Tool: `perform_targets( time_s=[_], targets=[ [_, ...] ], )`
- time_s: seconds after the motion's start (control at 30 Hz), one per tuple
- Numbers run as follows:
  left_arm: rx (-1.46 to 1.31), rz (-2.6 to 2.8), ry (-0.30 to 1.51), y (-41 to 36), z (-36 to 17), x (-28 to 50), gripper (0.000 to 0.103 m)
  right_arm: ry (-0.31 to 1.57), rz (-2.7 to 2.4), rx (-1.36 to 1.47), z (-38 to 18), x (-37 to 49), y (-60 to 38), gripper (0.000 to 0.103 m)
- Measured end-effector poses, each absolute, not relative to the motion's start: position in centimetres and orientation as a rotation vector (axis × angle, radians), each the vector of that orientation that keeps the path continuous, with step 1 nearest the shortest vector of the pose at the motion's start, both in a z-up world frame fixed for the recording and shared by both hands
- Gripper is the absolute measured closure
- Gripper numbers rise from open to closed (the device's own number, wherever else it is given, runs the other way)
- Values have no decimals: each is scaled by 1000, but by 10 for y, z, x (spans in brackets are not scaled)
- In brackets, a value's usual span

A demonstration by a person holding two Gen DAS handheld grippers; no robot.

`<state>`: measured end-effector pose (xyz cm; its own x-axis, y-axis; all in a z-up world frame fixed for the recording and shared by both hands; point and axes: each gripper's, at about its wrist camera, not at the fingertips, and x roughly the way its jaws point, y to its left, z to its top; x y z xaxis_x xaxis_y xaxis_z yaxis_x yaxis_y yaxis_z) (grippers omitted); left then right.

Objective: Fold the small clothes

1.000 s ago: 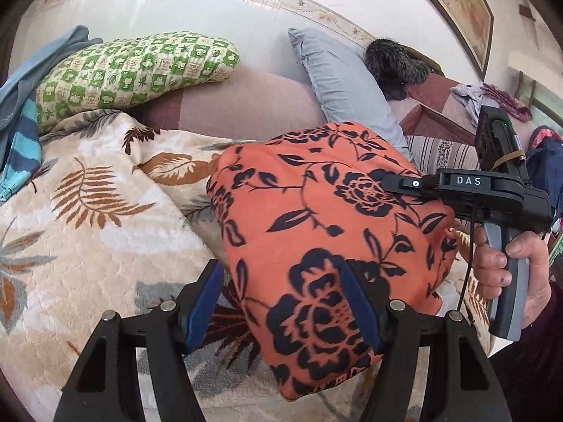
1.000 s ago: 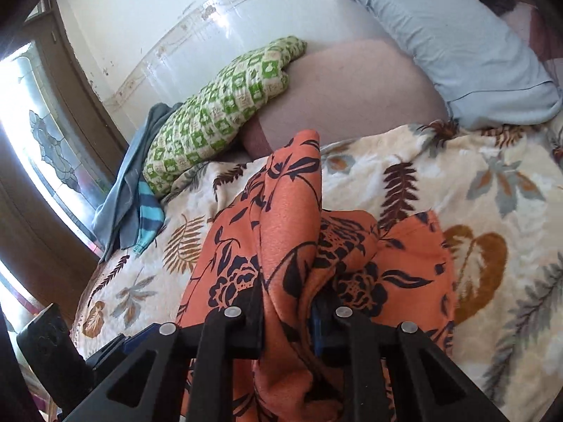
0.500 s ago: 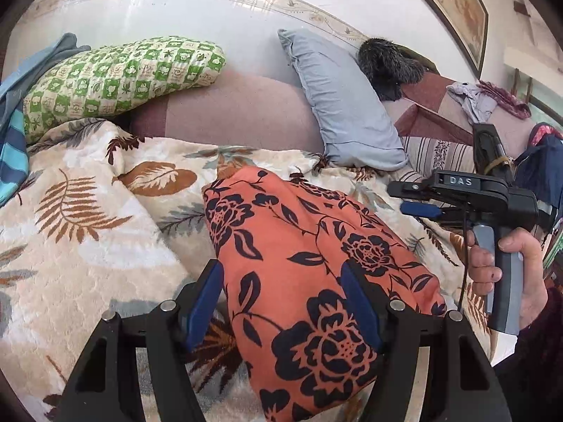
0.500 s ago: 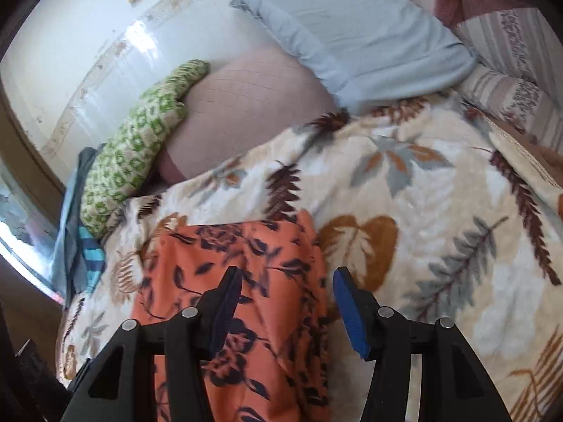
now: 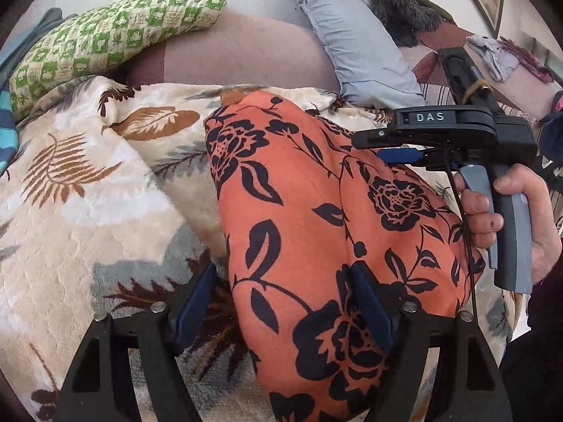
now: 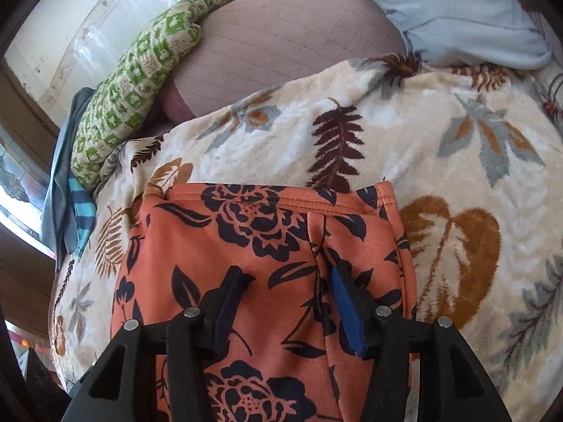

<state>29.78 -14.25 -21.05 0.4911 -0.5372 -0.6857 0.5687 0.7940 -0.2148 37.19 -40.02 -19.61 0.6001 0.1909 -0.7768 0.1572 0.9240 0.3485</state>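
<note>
Orange black-flowered garment [image 6: 267, 246] lies apparently folded under both tools [image 5: 281, 302] [image 6: 285, 302], one opening, neither gripping.

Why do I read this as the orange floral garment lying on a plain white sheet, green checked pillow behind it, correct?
Not quite. The orange floral garment lies on a cream leaf-print blanket, not a plain white sheet; the right wrist view shows it. The green checked pillow is behind it, as you said.

Soft daylight fills both views, coming from the window [image 6: 21, 190] at the left; the glossy wall [image 6: 105, 10] shows glare, and the fisheye edges bend and darken.
</note>
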Motion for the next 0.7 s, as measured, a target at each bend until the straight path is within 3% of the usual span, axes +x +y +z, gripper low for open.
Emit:
perform_targets(
  time_s=[0.17,0.3,0.37,0.4,0.43,0.57,0.7],
  targets=[
    [81,-670,769,-145,-195,282,24,858,76,458,-160,328,-401,47],
    [122,-657,833,-153,-198,277,24,899,63,430,-157,305,-390,47],
    [165,-631,853,-158,-203,272,24,915,53,406,-161,297,-385,53],
    [172,-630,859,-159,-206,270,24,927,42,390,-164,294,-383,68],
    [173,-625,862,-159,-208,269,24,943,38,380,-168,291,-382,71],
    [112,-608,944,-156,-224,275,23,1082,38,313,-208,286,-371,70],
    [-7,-590,970,-146,-224,279,23,1064,29,274,-201,281,-367,70]
  ],
)
